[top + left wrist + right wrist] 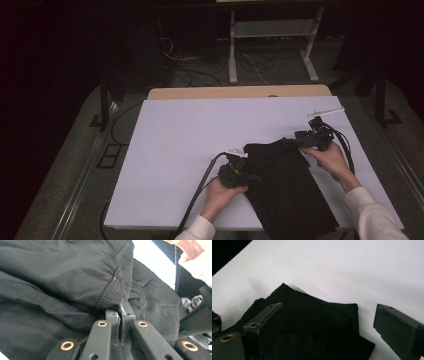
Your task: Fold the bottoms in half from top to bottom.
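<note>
High view shows one black garment [287, 192] lying folded on the white surface [190, 150], toward the near right part of it, with its lower end hanging over the near edge. It looks like thin woven cloth: light, limp and quick to crease, so it should follow a pull without resistance but will sag and unfold wherever it is not supported. It is not fragile, and the weave seems matte rather than slick, so a pinch ought to hold. The best places to grip are the stitched hems and folded edges, where several layers stack up and give the pads something thick to bite. The left tool [248, 178] does just that: in the left gripper view its jaws stand pressed together on a seamed fold of the cloth [110, 293], at the garment's left edge. The right tool [295, 141] is at the far right corner of the garment; in the right gripper view its jaws stand wide apart with the folded corner [317, 322] below and between them, the pads not pressing on anything. Counted: one garment, two tools, two hands, one white surface; a thin pale strip [326, 111] lies alone near the far right edge.
</note>
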Action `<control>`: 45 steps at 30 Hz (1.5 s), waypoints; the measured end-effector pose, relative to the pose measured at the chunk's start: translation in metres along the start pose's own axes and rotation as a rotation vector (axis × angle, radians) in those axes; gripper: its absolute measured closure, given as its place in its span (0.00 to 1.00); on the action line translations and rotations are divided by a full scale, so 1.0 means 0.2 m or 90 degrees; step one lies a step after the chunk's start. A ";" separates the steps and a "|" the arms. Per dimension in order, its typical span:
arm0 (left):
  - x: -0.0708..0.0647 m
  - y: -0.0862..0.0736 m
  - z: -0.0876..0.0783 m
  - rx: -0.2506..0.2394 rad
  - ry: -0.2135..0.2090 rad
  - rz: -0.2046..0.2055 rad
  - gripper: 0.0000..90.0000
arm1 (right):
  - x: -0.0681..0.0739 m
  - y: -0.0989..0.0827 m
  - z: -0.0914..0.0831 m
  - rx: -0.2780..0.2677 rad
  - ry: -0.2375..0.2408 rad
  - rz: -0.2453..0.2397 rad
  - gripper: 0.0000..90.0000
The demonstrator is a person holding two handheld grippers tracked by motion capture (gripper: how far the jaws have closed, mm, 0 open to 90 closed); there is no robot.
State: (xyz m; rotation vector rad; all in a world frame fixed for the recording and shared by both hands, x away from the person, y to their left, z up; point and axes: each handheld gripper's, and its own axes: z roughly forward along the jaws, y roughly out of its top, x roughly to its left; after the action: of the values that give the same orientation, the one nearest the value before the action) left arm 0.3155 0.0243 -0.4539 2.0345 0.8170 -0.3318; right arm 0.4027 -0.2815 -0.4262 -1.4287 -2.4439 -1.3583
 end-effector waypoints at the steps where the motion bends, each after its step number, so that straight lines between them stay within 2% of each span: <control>1: 0.00 0.00 0.00 0.000 0.000 0.001 0.96 | -0.01 0.00 0.01 0.005 -0.002 0.001 0.11; 7: 0.00 0.00 0.00 0.002 0.000 0.002 0.96 | -0.05 0.02 0.08 0.027 0.014 0.015 0.16; 10: 0.00 0.00 0.00 0.000 -0.001 0.002 0.96 | -0.05 0.02 0.11 0.043 0.011 0.015 0.17; 21: 0.00 0.00 0.02 0.003 -0.004 0.001 0.96 | -0.08 0.01 0.14 0.051 0.025 0.020 0.32; 24: 0.00 0.00 0.02 0.004 -0.005 0.001 0.96 | -0.07 0.01 0.14 0.056 0.031 0.019 0.40; 31: 0.00 -0.01 0.03 0.002 -0.005 -0.001 0.96 | -0.04 0.01 0.15 0.057 0.031 0.013 0.66; 38: 0.00 -0.01 0.04 0.004 0.000 0.002 0.96 | 0.00 0.01 0.14 0.075 0.042 0.002 0.88; 40: 0.00 -0.01 0.03 0.005 0.000 0.003 0.96 | 0.00 0.01 0.14 0.078 0.041 0.000 0.91; 45: -0.01 -0.01 0.04 0.010 0.004 0.008 0.96 | 0.02 0.02 0.11 0.067 0.053 0.022 0.94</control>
State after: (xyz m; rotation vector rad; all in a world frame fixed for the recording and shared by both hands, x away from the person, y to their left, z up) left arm 0.3141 0.0185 -0.4583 2.0554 0.8065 -0.3262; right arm 0.4118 -0.2633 -0.4368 -1.3556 -2.3889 -1.2363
